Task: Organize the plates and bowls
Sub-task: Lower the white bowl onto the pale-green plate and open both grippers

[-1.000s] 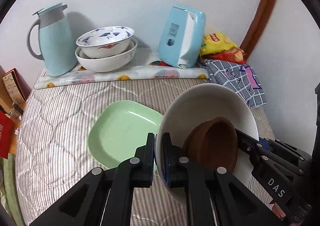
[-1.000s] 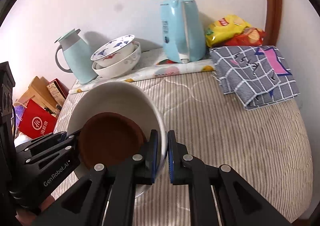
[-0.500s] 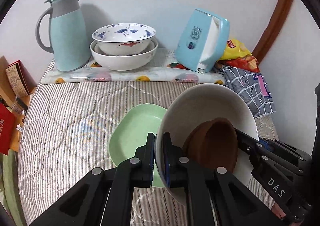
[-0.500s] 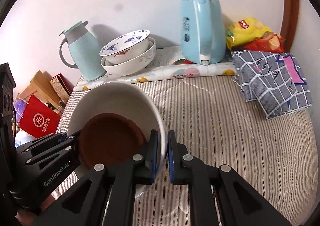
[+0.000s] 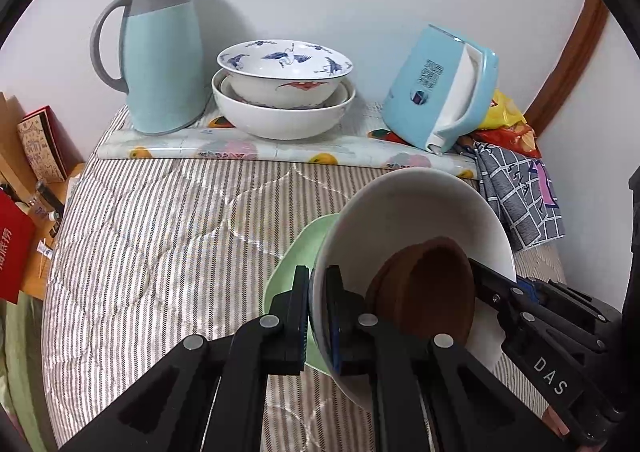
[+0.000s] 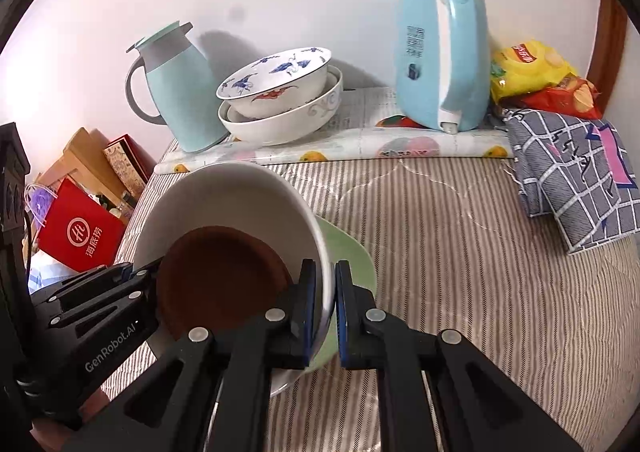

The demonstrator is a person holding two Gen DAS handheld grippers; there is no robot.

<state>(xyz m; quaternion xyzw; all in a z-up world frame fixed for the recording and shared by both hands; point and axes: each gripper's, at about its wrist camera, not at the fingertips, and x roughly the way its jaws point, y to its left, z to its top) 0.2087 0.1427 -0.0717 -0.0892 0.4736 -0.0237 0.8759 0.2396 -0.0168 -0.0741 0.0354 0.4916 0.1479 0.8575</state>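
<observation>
Both grippers hold one large white bowl (image 5: 416,212) with a small brown bowl (image 5: 432,288) lying inside it. My left gripper (image 5: 318,316) is shut on its left rim. My right gripper (image 6: 324,312) is shut on its right rim; the white bowl (image 6: 228,196) and the brown bowl (image 6: 220,280) also show in the right wrist view. The bowl hangs tilted above a green plate (image 5: 304,248) on the striped bed cover; the plate (image 6: 348,256) is mostly hidden beneath it. A blue-patterned bowl (image 5: 284,72) sits nested in a white bowl (image 5: 280,116) at the back.
A teal thermos jug (image 5: 160,52) stands left of the stacked bowls, a light blue kettle (image 5: 440,92) to their right, all on a fruit-print mat (image 5: 256,150). Snack bags (image 6: 536,80) and a checked cloth (image 6: 576,172) lie at the right. Boxes and a red bag (image 6: 76,236) lie left of the bed.
Both grippers have carried the white bowl forward towards the stacked bowls at the back, which now look larger. The green plate has slid under the bowl. Both grips are unchanged.
</observation>
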